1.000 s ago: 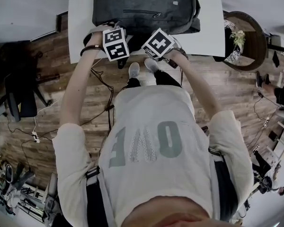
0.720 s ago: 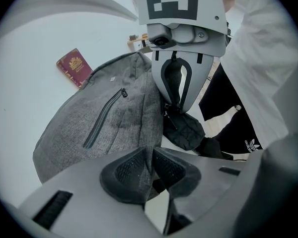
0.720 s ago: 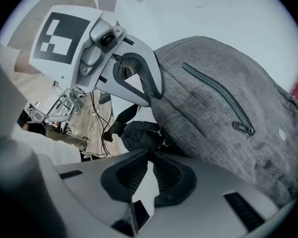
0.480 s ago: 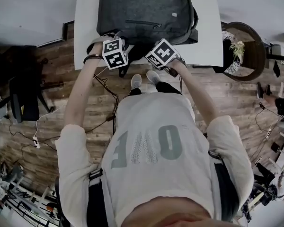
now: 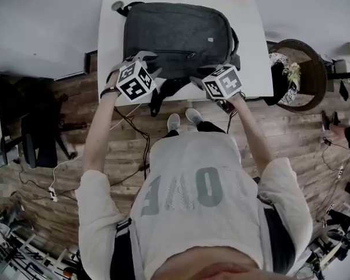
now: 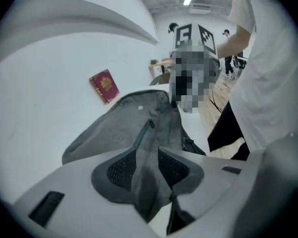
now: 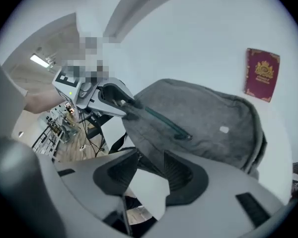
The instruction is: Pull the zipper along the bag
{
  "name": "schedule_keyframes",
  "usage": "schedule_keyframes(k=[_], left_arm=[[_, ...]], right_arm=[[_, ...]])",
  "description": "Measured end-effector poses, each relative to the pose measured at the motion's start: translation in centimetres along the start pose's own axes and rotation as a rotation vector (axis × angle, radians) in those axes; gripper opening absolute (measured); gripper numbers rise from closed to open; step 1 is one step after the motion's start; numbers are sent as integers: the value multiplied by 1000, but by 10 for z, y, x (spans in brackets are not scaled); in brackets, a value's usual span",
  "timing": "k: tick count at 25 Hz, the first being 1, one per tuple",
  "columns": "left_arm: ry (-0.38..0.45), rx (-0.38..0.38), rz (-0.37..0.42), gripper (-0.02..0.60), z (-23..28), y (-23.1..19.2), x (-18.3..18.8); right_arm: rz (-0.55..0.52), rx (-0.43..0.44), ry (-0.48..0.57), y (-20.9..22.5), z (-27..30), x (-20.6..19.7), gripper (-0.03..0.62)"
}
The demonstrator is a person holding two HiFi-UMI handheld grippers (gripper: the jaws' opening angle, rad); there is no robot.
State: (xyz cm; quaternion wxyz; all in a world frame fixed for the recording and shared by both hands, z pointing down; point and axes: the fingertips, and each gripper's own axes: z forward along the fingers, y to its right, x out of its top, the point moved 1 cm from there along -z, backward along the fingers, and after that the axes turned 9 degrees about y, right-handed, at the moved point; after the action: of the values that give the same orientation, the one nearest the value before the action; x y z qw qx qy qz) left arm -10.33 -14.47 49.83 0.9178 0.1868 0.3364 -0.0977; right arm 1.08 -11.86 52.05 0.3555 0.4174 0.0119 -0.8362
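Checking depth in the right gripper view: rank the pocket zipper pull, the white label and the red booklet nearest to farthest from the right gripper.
Right gripper, jaws just been opening, gripping nothing:
1. Pocket zipper pull, just ahead on the backpack.
2. White label, farther right on it.
3. Red booklet, on the table beyond.

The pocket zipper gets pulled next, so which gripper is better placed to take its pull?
Right. The right gripper, jaws just opened and empty, faces the zipper pull; the left gripper, jaws also just easing open, has backpack fabric pinched between them.
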Motion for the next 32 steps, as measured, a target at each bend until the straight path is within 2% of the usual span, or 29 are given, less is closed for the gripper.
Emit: schedule_keyframes(k=[2,6,9,13,14,16,19,22,28,32], left_arm=[[61,68,-27,120,-11,-21,21],[225,233,-30,120,-41,-69,75],[337,310,-51,120,-65,-81,109],[492,442,-93,120,-94,-93,149],[535,485,-120,111,-102,-95,157],[620,575,-196,52,-119,-97,170],[742,684,-320,41,-141,-92,181],[841,776,-397,35,-158,-78,185],[863,915,-434,31,-166,-42,174],[867,978,-432,29,-170,-29,166]], right_arm=[[-25,-53,71,13,-21,19,163],[-116,-211,263,42,-66,76,120],[-164,-305,418,50,-101,111,115],[-155,-388,612,54,-141,148,89],[-148,-404,663,54,-150,155,81],[-144,-442,756,50,-167,165,68],[-166,-504,863,39,-185,171,54],[-182,-536,941,27,-194,169,46],[-204,-567,999,10,-197,152,40],[-206,-577,1002,2,-197,139,29]])
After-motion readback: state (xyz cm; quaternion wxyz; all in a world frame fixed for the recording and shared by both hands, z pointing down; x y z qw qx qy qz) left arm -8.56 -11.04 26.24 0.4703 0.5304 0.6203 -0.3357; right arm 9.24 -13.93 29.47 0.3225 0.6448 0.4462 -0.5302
